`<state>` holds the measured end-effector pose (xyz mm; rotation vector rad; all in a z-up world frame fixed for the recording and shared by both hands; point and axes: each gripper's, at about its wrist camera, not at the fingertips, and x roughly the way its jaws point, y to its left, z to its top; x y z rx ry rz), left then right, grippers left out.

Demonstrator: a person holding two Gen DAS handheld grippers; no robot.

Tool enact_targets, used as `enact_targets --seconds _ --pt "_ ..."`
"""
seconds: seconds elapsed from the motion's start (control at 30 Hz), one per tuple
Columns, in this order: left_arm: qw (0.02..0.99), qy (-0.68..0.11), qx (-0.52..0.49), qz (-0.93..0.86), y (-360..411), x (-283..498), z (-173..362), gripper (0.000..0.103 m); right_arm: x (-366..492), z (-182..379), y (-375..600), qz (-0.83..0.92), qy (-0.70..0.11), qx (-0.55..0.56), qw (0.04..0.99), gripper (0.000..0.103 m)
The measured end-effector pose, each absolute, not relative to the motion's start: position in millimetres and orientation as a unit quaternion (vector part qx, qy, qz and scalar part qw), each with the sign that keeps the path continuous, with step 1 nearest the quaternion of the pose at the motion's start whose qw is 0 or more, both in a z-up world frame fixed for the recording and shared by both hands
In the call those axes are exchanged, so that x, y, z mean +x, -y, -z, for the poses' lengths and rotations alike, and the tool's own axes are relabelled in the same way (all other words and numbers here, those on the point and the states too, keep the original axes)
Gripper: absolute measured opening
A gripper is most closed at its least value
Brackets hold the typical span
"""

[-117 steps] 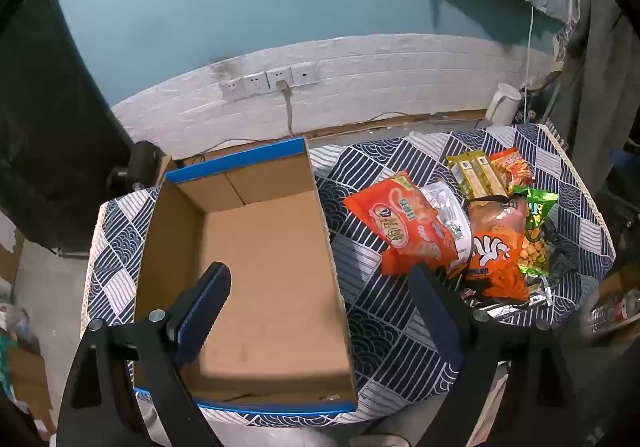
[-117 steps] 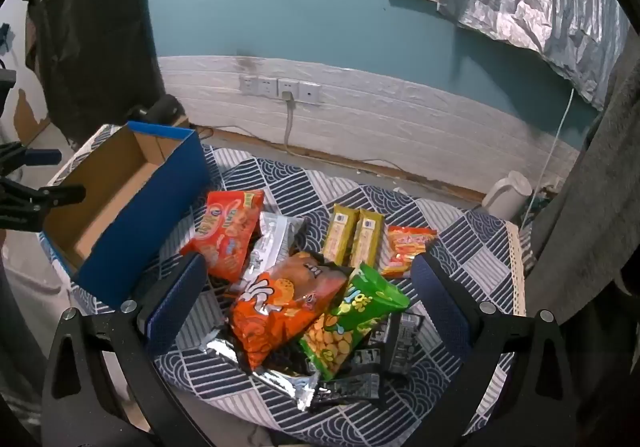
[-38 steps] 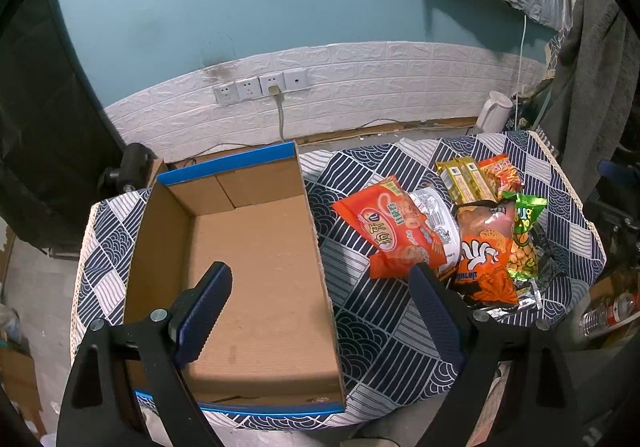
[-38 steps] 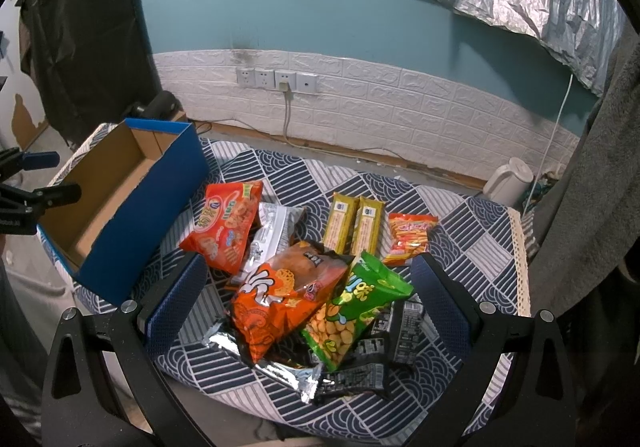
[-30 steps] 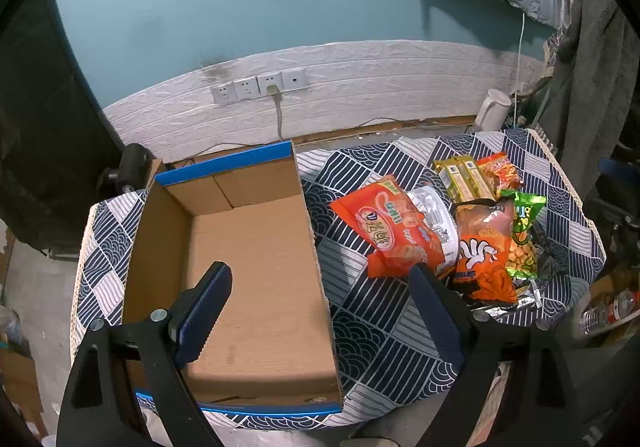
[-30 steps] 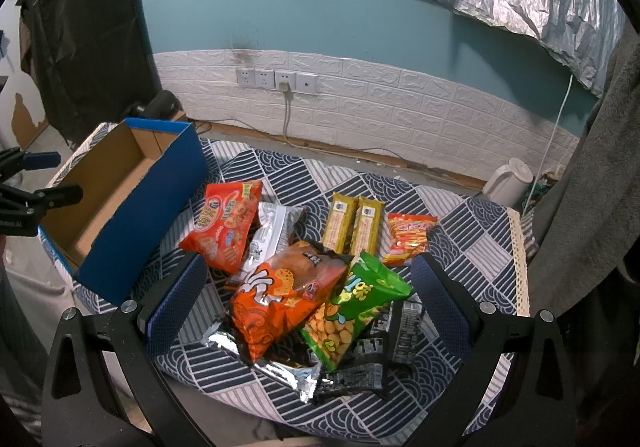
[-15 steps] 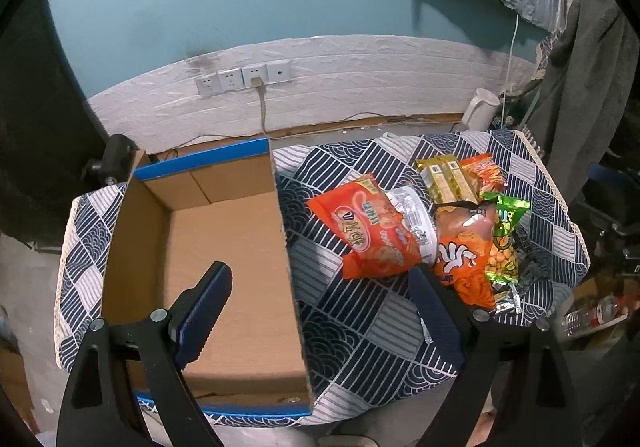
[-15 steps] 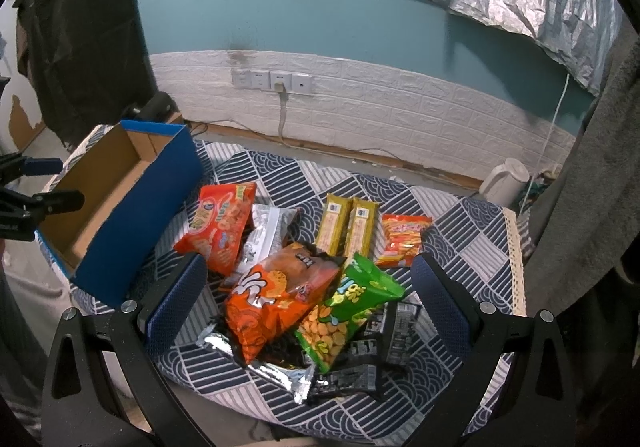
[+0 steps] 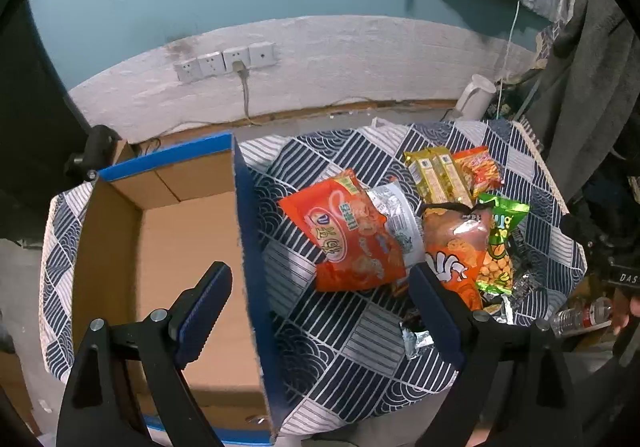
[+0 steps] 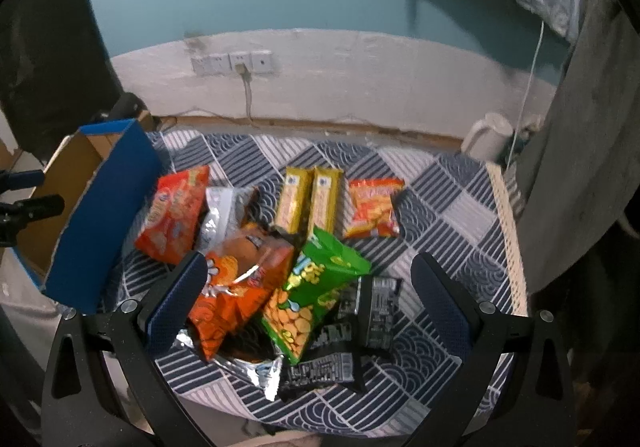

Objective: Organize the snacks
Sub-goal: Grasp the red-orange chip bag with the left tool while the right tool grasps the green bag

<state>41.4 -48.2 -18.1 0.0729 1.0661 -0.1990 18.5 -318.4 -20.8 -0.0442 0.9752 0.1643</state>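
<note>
An empty cardboard box [image 9: 192, 247] with blue outer walls sits at the table's left; it also shows in the right wrist view [image 10: 104, 207]. Snack packs lie in a heap to its right: a red-orange bag [image 9: 348, 235] [image 10: 174, 217], a silver pack [image 10: 222, 221], an orange chips bag [image 9: 454, 247] [image 10: 240, 291], a green peanut bag [image 9: 500, 243] [image 10: 316, 295], two yellow bars [image 10: 308, 203], a small red pack [image 10: 372, 213] and black packs [image 10: 360, 327]. My left gripper [image 9: 320, 311] is open and empty above the box's right wall. My right gripper [image 10: 308, 307] is open and empty above the heap.
The table [image 9: 360, 347] wears a navy and white patterned cloth. A white kettle [image 10: 490, 137] stands behind its far right corner. A wall with sockets [image 9: 226, 61] lies behind. A grey cloth [image 10: 580, 167] hangs at the right. The left gripper shows at the left edge of the right wrist view [image 10: 28, 203].
My left gripper has shifted right, from over the box's inside to over its right wall. My right gripper has moved forward and lower, closer to the snack heap. Nothing was taken hold of.
</note>
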Motion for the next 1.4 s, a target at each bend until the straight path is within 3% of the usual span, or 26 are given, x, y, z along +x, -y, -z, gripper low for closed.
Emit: enact_targets --seconds 0.53,1.1,1.27,1.4 --pt "0.81 -0.579 0.018 0.093 74.7 89.3 83.7 0.092 33.3 102.4 330.3 -0.064 -0.553 -0.002 0.831 0.1" --pt "0.752 -0.654 -0.02 0.081 96.5 139.0 153.5 0.092 64.1 155.5 312.6 -0.056 -0.582 -0.022 0.811 0.099" --pt "0.745 -0.662 -0.026 0.075 104.2 155.9 164.8 0.092 70.0 165.9 313.5 -0.072 -0.593 -0.011 0.802 0.09" --pt "0.74 -0.665 -0.06 0.084 99.1 162.7 171.6 0.093 71.3 168.7 311.6 -0.092 -0.599 -0.005 0.795 0.074"
